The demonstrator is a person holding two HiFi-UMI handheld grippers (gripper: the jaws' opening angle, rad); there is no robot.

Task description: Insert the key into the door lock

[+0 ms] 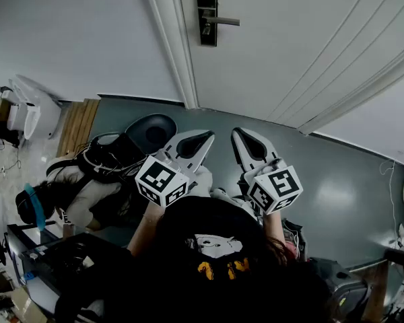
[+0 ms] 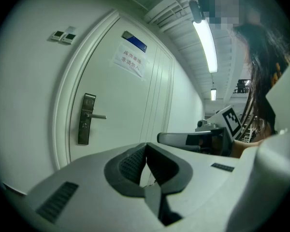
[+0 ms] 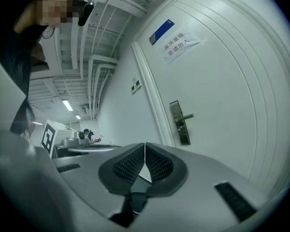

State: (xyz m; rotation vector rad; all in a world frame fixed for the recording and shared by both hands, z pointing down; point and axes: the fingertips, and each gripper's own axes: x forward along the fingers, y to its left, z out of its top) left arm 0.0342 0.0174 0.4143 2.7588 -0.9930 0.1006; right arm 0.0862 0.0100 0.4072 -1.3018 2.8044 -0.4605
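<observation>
I have both tools held side by side, pointed at the white door. The left gripper has its jaws together, the ribbed pads meeting at the tips with only a narrow gap behind them. The right gripper is the same, its jaws brought together tip to tip on bare pads.

The door lock, a dark upright plate with a lever handle, sits well ahead of both tools and clear of them. From the left gripper's own camera it lies ahead and to the left of the jaw tips; from the right gripper's it lies ahead and to the right. Above the lock, a paper notice hangs under a blue sign.
</observation>
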